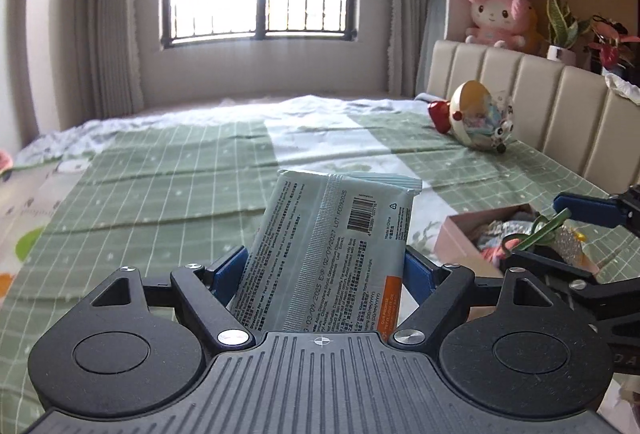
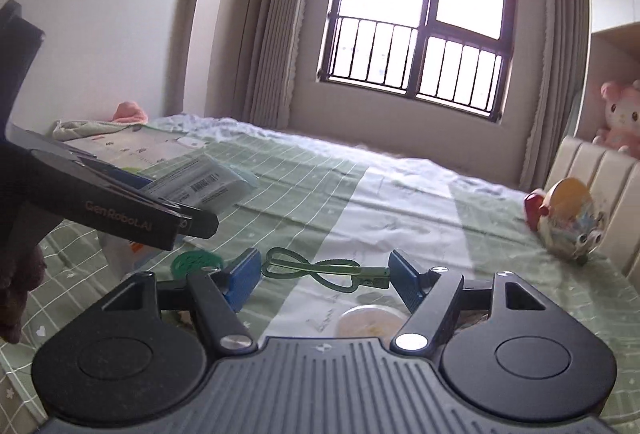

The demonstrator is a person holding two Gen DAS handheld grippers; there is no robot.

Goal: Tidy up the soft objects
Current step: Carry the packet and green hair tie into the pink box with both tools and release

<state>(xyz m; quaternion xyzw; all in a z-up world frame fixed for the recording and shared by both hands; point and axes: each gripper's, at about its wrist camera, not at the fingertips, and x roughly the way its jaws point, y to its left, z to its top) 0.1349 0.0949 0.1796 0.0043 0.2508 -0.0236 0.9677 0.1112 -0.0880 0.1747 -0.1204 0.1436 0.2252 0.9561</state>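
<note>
The left tongs [image 1: 326, 266] are clamping a pale blue-green wipes packet [image 1: 328, 254] between their blue pads [image 1: 228, 272], holding it raised above the green checked bed [image 1: 160, 177] with its printed back and barcode facing the camera (the front of the pack is hidden).

The right tongs [image 2: 324, 276] are standing partly open, and a green ribbon clip [image 2: 320, 272] is spanning the gap between the pads; its metal end is lying against the right-hand pad [image 2: 406, 280], though whether both pads are pressing on it I cannot tell.

In the left wrist view a pink box [image 1: 480, 230] of small soft things is sitting on the bed just below the right tongs. A round character toy [image 1: 480, 115] is lying near the padded headboard [image 1: 560, 93], and a pink plush [image 1: 496, 15] is sitting on the shelf above it.
</note>
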